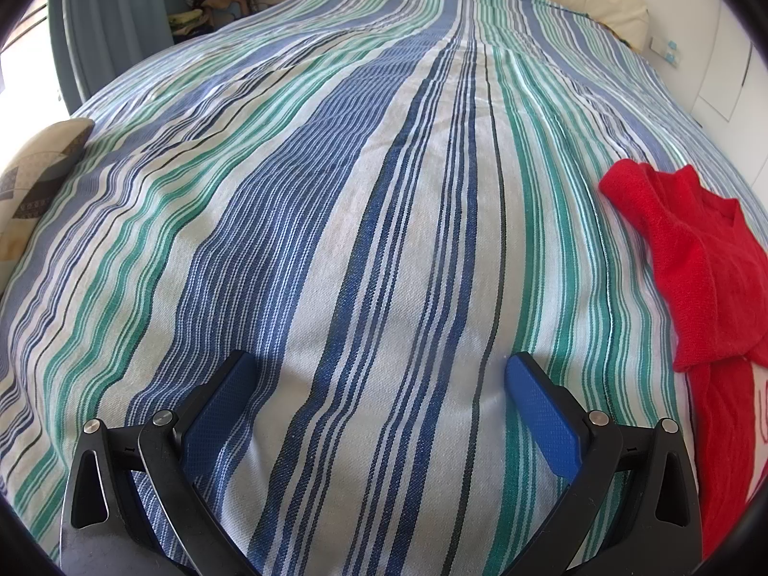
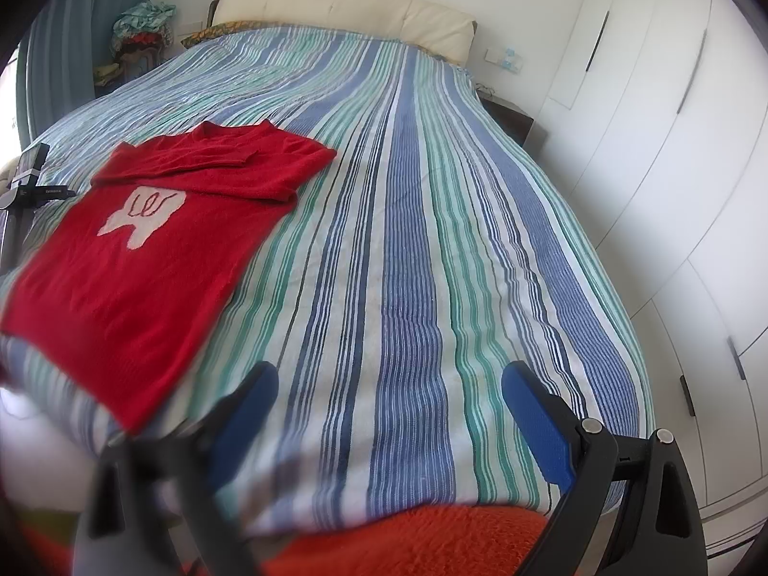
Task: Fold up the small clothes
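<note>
Red sweater (image 2: 139, 259) flat on striped bed (image 2: 408, 264), sleeves folded across chest; left gripper (image 1: 381, 374) and right gripper (image 2: 389, 384) wide, empty.

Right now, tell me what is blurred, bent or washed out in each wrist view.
Left wrist view: sharp; fisheye bows the bedspread stripes outward, and a window at the far left edge is blown out white. Right wrist view: the right claw has its left finger smeared, and the near hem of the red sweater is soft; the wardrobe doors curve.
</note>
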